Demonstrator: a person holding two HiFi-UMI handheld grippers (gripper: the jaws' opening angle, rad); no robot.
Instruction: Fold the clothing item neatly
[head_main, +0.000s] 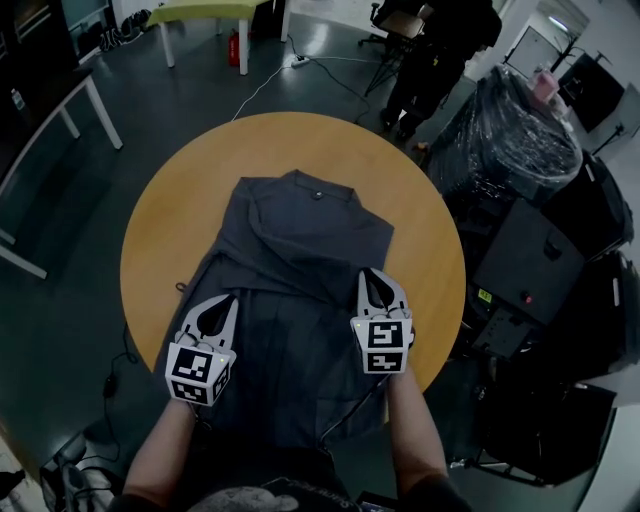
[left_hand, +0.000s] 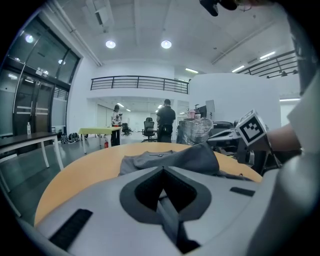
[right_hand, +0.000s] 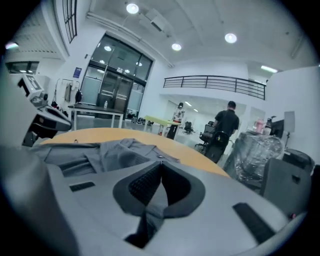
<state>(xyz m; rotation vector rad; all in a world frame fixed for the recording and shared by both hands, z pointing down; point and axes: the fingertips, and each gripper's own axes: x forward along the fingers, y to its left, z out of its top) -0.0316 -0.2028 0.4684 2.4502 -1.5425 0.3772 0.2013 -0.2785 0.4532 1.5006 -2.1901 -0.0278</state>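
Your forearms come in at the near edge, each with a gripper on the dark grey garment (head_main: 300, 240). It lies spread on the round worktop (head_main: 150, 250), with the collar at the far side and the near part hanging over the edge towards you.

The left gripper (head_main: 228, 303) has its fingers (left_hand: 90, 200) fully together, with a strip of the cloth pinched between the pads. The right gripper (head_main: 374, 278) is the same: fingers (right_hand: 85, 200) closed, cloth caught between them.

I judge that you are at the start of a fold, with both near sides taken. The next move probably asks you to carry both hands evenly towards the far side, so that the layer lands straight.

Only the head view shows the whole garment and its creases. Only the gripper views prove the pinch.
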